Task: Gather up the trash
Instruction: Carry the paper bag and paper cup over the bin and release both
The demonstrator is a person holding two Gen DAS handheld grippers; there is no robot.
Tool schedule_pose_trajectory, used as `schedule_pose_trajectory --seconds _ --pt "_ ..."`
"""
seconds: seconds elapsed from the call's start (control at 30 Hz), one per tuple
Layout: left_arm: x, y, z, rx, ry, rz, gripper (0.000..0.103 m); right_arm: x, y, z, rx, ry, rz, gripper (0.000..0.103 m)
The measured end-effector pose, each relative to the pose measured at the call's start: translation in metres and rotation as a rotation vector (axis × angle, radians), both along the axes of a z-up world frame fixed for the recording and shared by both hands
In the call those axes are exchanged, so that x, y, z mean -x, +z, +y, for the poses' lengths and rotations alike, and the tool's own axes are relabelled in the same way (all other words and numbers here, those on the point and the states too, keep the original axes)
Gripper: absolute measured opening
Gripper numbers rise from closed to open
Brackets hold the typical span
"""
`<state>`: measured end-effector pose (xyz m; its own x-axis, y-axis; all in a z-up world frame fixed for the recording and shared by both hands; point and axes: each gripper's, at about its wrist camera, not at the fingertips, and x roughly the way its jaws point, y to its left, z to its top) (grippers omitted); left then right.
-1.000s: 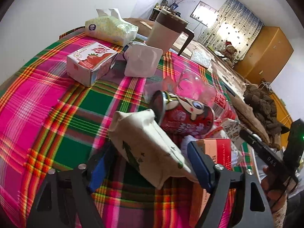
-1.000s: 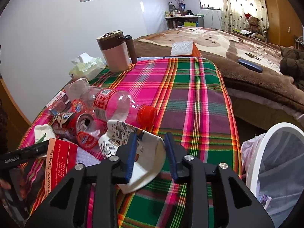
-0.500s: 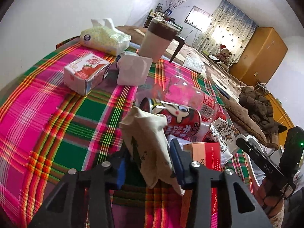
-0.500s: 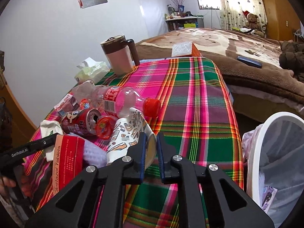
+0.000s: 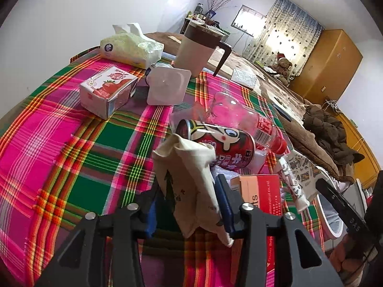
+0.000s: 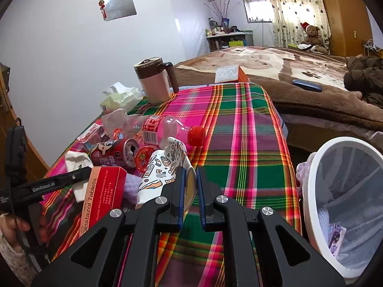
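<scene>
Two grippers at the near edge of the plaid-covered table (image 6: 239, 129), each with a piece of trash: right gripper (image 6: 190, 198) clenched on the rim of a patterned paper cup (image 6: 159, 174), which lies tipped on the cloth just beside a red tablet box (image 6: 103, 191); left gripper (image 5: 189, 205) pinching a crumpled beige paper bag (image 5: 189, 177), its blue pads pressing the lower folds while the top flops against a red drink can (image 5: 222, 146). Handling, by judgement: cup light and thin-walled, apt to crush, best held at the rim as it is now; bag soft, limp, nearly weightless, best gathered low where the folds bunch. Beyond these, a clear plastic bottle (image 6: 165, 129) with a red cap, lying on its side. Farther back, a strawberry carton (image 5: 107, 91), a tissue pack (image 5: 131, 47) and a lidded brown mug (image 6: 155, 79). Off the table's right edge, a white-rimmed bin (image 6: 311, 191) lined with a bag, the likely destination. Against a second ago: both sets of jaws stood apart around their items and have since closed on them, the left easing slightly in the last half second; the right gripper and its cup sit a little nearer the bin side
</scene>
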<state>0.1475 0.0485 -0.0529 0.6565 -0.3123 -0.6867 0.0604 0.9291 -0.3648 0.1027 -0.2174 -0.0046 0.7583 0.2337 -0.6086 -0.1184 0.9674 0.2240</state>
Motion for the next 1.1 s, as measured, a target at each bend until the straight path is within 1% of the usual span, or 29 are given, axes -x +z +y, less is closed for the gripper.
schedule_pose_trajectory --seconds 0.07,0.13,0.23,0.37,0.4,0.43,0.6,0.87,0.93,1.03,1.1 --pt "-0.002 -0.005 -0.001 0.006 0.002 0.019 0.054 0.000 0.000 -0.001 -0.005 -0.005 0.000 0.010" --pt "-0.002 -0.009 -0.004 0.005 0.005 0.025 0.054 0.001 -0.001 -0.003 -0.011 -0.009 0.002 0.010" --pt "-0.001 -0.007 -0.005 0.002 0.007 0.016 0.053 0.002 -0.001 -0.005 -0.018 -0.015 0.001 0.010" --pt "0.003 -0.001 -0.011 -0.018 -0.011 -0.005 0.034 0.004 0.000 -0.005 -0.024 -0.017 -0.010 0.010" --pt "0.005 0.002 -0.011 -0.022 -0.012 -0.017 0.033 0.006 0.001 -0.005 -0.027 -0.017 -0.014 0.010" --pt "0.006 0.004 -0.012 -0.032 -0.017 -0.027 0.029 0.007 0.002 -0.005 -0.029 -0.018 -0.019 0.010" --pt "0.014 0.019 -0.015 -0.045 -0.030 -0.075 0.029 0.009 0.005 -0.004 -0.043 -0.020 -0.036 0.010" --pt "0.026 0.044 -0.024 -0.096 -0.048 -0.151 0.029 0.016 0.019 -0.009 -0.060 -0.043 -0.082 0.010" --pt "0.029 0.051 -0.029 -0.100 -0.066 -0.171 0.029 0.020 0.023 -0.012 -0.066 -0.053 -0.097 0.010" --pt "0.037 0.062 -0.042 -0.153 -0.086 -0.220 0.029 0.025 0.028 -0.016 -0.060 -0.068 -0.117 0.010" --pt "0.040 0.067 -0.050 -0.151 -0.116 -0.234 0.029 0.030 0.032 -0.020 -0.055 -0.081 -0.133 0.010"
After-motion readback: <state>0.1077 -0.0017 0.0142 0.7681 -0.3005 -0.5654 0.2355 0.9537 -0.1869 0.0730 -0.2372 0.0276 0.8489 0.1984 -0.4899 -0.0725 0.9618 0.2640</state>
